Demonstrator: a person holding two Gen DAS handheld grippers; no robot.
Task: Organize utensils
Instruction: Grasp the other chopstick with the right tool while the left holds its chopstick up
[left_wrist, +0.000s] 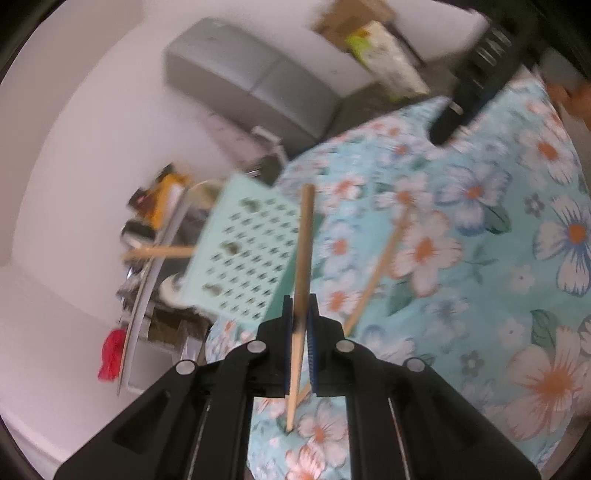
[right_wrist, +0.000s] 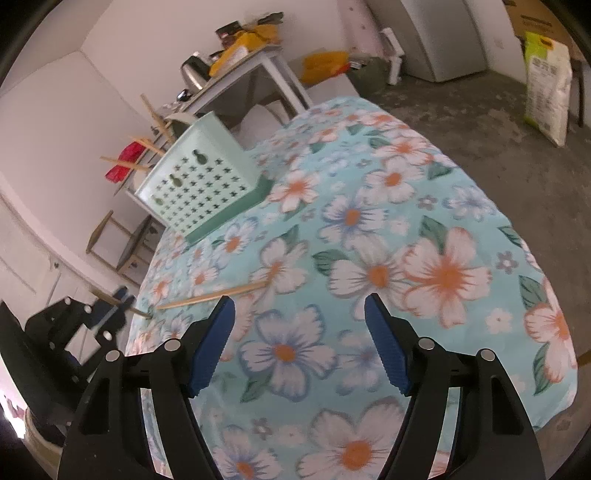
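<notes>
My left gripper is shut on a wooden chopstick that stands steeply, its lower tip near the floral tablecloth. A second chopstick lies on the cloth just right of it. It also shows in the right wrist view. The mint perforated utensil holder stands at the table's left edge, with chopsticks sticking out of its top. My right gripper is open and empty above the cloth. The left gripper shows at the table's near-left corner.
The right gripper shows at the far side of the table. A cluttered side table stands behind the holder. A grey cabinet and a sack stand on the concrete floor. White wall lies to the left.
</notes>
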